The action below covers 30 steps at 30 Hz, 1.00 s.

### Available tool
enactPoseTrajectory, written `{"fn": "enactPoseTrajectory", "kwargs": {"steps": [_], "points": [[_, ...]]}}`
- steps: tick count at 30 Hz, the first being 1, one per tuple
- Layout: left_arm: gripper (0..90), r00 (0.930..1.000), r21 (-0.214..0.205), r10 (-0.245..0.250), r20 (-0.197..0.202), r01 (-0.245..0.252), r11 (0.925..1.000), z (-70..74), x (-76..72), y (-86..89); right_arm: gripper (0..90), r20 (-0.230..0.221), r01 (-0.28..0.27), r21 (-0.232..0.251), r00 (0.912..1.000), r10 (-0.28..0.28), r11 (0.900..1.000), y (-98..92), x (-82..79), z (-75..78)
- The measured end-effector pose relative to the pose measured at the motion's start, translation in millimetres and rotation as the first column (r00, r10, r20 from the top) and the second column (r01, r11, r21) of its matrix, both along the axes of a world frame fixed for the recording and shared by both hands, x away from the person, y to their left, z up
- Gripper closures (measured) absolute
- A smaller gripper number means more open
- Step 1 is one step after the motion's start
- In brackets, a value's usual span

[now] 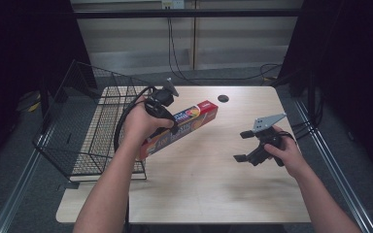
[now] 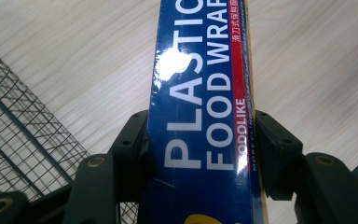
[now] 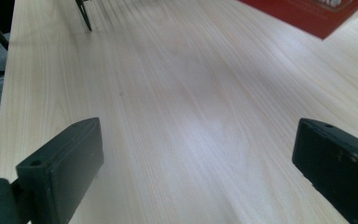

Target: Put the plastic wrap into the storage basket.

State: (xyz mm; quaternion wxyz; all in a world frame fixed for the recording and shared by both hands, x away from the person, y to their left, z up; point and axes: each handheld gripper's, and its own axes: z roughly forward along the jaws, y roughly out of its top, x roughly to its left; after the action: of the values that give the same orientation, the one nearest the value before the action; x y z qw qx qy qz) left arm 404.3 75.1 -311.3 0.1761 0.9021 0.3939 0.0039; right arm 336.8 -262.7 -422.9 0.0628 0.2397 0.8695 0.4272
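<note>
A long box of plastic food wrap (image 1: 182,127), blue and red with a picture on its side, is held tilted above the wooden table (image 1: 213,189). My left gripper (image 1: 167,125) is shut on it around its middle. In the left gripper view both black jaws press the box (image 2: 203,93) from either side, with the words PLASTIC FOOD WRAP running away from the camera. My right gripper (image 1: 243,145) hovers over the right part of the table, open, with nothing between its jaws. The red end of the box (image 3: 307,14) shows at the top of the right gripper view.
A black wire basket (image 1: 85,128) stands at the table's left edge, its mesh (image 2: 23,135) close to the left gripper. A small dark round disc (image 1: 223,98) sits near the table's far edge. Cables hang behind the table.
</note>
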Motion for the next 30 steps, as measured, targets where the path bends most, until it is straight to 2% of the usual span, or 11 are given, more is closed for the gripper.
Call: {"fn": "enactPoseTrajectory", "kwargs": {"steps": [6, 9, 11, 15, 17, 24, 28, 30], "points": [[44.7, 0.9995, -0.003, 0.031, 0.000, -0.031, 0.9995, 7.3, 2.4, 8.0, 1.8, 0.000, 0.001, 0.000, 1.0000, -0.001, 1.0000, 0.4, -0.3, 0.3], [44.7, 0.9979, -0.012, 0.065, -0.006, -0.065, 0.9978, 9.8, 4.7, 14.4, 1.8, 0.000, -0.002, -0.001, 1.0000, 0.002, 1.0000, 0.8, -1.0, 0.9], [44.7, 0.9977, -0.013, 0.067, -0.008, -0.067, 0.9977, 10.6, 5.9, 16.4, 1.8, -0.001, -0.003, -0.001, 1.0000, 0.003, 1.0000, 0.7, -1.1, 1.1], [44.7, 0.9955, -0.013, 0.095, -0.003, -0.095, 0.9954, 14.3, 8.5, 23.9, 1.8, -0.023, -0.022, 0.003, 0.9995, 0.022, 0.9998, 0.4, -0.8, 1.5], [44.6, 0.9936, -0.015, 0.112, -0.012, -0.112, 0.9936, 16.2, 9.2, 27.6, 1.8, -0.025, -0.019, 0.002, 0.9995, 0.019, 0.9998, 0.2, -0.9, 1.7], [44.6, 0.9886, -0.008, 0.151, -0.006, -0.151, 0.9886, 21.9, 11.5, 39.8, 1.9, -0.020, -0.023, 0.004, 0.9995, 0.023, 0.9997, 0.2, -0.8, 1.4], [44.6, 0.9844, -0.023, 0.176, -0.004, -0.176, 0.9841, 24.4, 11.3, 45.0, 1.9, -0.025, -0.028, 0.005, 0.9993, 0.028, 0.9996, 0.3, -0.6, 1.1], [44.6, 0.9843, -0.011, 0.177, -0.001, -0.177, 0.9842, 26.6, 12.1, 48.8, 1.9, -0.024, -0.028, 0.001, 0.9993, 0.028, 0.9996, 0.7, -0.6, 0.7]]}}
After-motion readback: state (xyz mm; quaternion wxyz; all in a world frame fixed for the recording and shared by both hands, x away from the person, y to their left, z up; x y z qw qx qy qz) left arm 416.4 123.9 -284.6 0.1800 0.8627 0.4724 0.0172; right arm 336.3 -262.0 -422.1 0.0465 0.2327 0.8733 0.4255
